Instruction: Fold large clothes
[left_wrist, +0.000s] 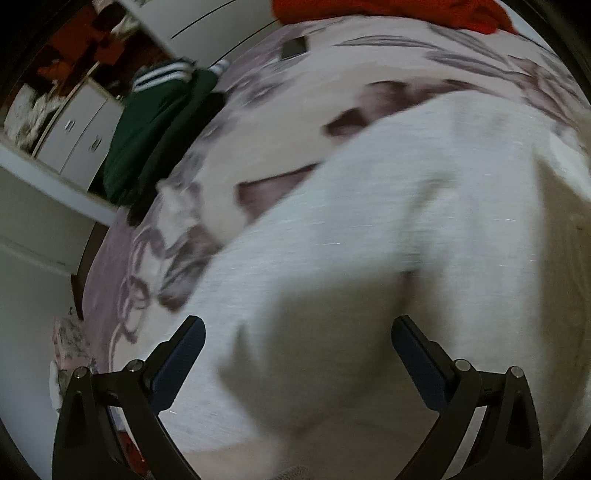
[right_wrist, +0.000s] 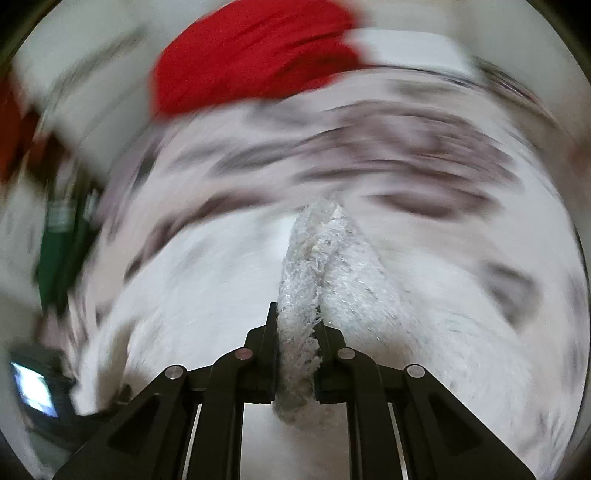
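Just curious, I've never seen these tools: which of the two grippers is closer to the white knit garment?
Right. The right gripper is shut on a fold of the white knit garment, touching it. The left gripper is open above the garment, its fingers apart and gripping nothing.

**You are working in a home bedroom**

You have a bed beneath you, covered by a pale bedspread (left_wrist: 295, 122) with a dark floral print. Clothes lie along its edges: a green garment with white stripes (left_wrist: 147, 122) at the left edge and a red garment (left_wrist: 388, 11) at the far edge. Beyond the left edge you see a white unit of drawers (left_wrist: 79, 129) with small metal handles, and pale cupboard panels (left_wrist: 207, 18) behind it. A small dark flat object (left_wrist: 293, 47) lies near the bed's far edge.
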